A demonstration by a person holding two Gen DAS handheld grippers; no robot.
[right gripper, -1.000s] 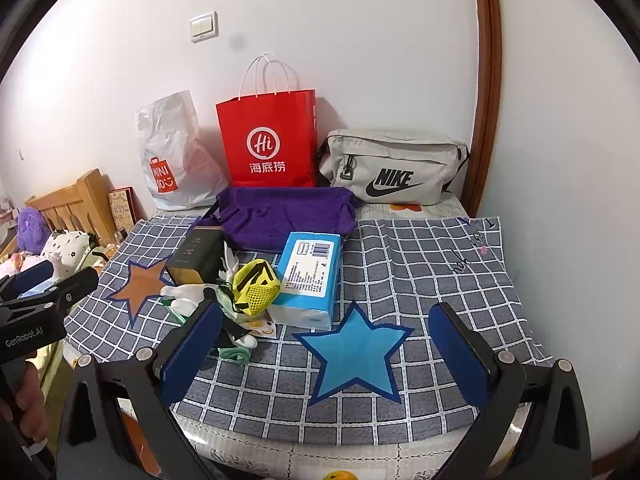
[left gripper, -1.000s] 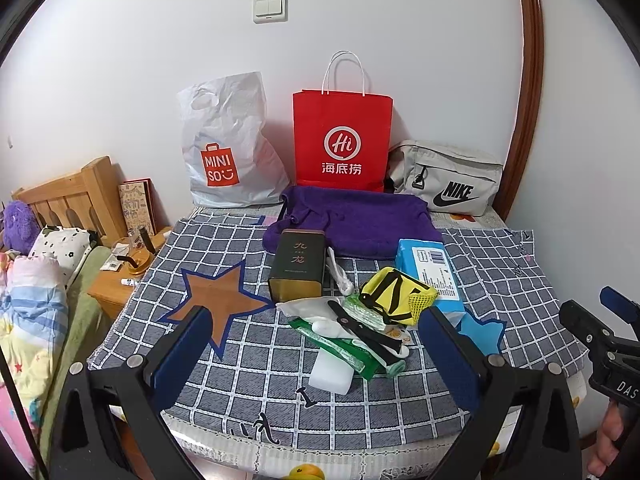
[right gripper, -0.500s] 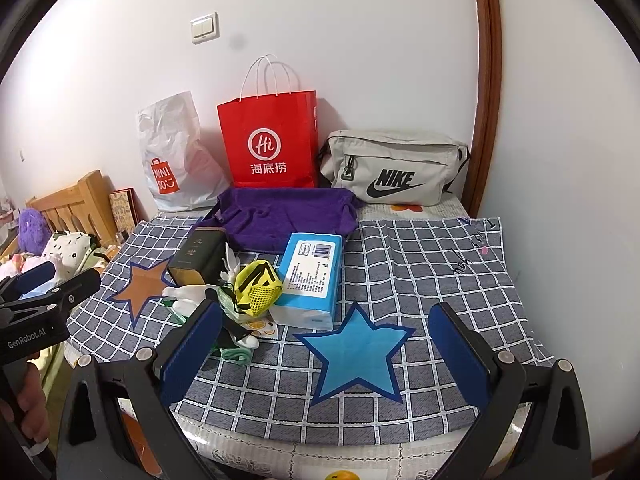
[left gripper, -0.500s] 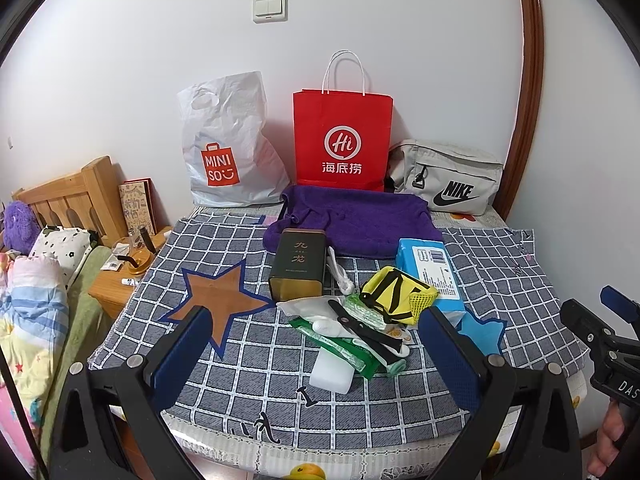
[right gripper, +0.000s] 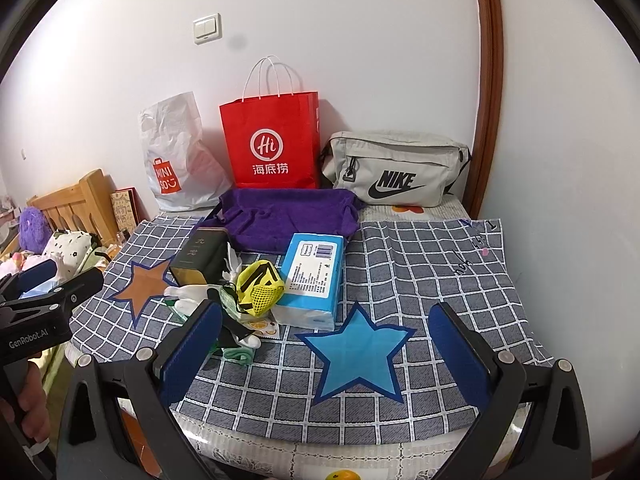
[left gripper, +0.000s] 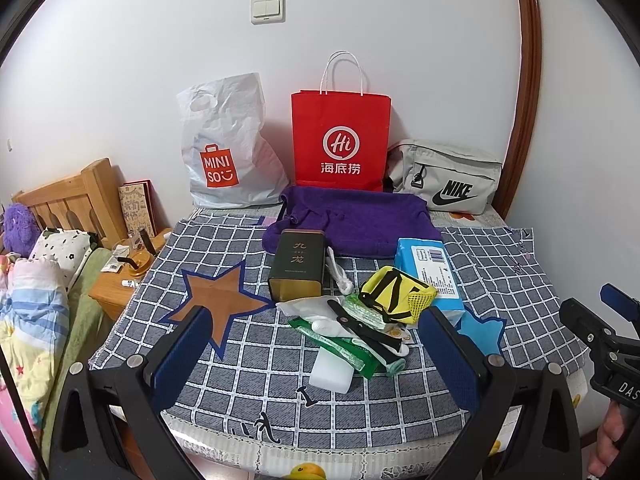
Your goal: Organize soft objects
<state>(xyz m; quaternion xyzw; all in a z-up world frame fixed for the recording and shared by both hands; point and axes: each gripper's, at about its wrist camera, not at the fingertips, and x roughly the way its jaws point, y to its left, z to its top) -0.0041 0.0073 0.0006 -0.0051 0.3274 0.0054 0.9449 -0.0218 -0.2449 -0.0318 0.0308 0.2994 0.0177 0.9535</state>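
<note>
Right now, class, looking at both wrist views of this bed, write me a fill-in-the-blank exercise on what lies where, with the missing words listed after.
1. The red paper bag stands between the white Miniso bag and the grey ____ bag.
2. The blue tissue pack lies just behind the ____ star patch.
3. The dark tea tin rests in front of the ____ towel.
4. Both tongs, left and right, are ____.

Missing words: Nike; blue; purple; open

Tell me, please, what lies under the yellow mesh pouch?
The yellow mesh pouch rests on green-and-white packets and against the blue tissue pack. Whatever lies directly beneath it is covered.
</note>
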